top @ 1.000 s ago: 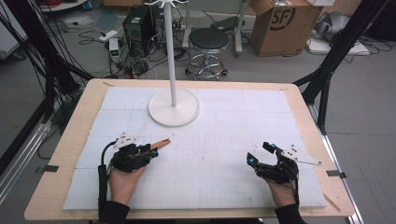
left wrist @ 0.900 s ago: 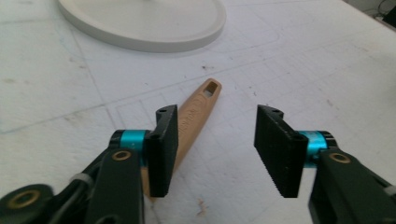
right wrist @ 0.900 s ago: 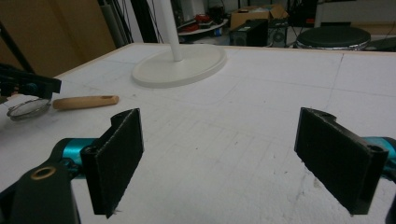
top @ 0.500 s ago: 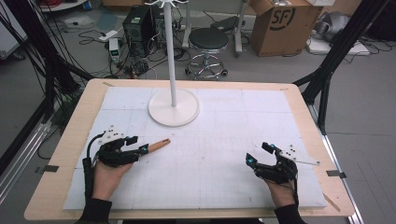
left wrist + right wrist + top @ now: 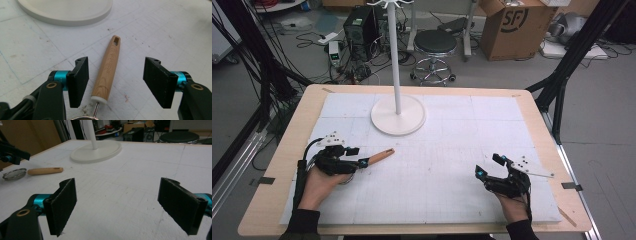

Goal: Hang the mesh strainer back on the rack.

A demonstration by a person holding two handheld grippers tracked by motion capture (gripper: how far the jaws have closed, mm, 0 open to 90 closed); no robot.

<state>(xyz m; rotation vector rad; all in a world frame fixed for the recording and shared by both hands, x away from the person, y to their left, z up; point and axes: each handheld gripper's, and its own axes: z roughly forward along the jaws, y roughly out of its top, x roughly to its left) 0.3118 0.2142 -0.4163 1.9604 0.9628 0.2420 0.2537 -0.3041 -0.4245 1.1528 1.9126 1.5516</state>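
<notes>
Strainer bowl [image 5: 83, 118] cropped at bottom edge

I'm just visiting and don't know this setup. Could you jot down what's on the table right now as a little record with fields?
Surface: wooden table covered by a white mat
Far centre: white stand, round base with an upright pole
Tool: small strainer, wooden handle, metal mesh ring, lying flat on the mat
Left tongs: open, jaws either side of the handle, not touching it
Right tongs: open, holding nothing, low over bare mat
Hands: one behind each pair of tongs, at the near edge
</notes>
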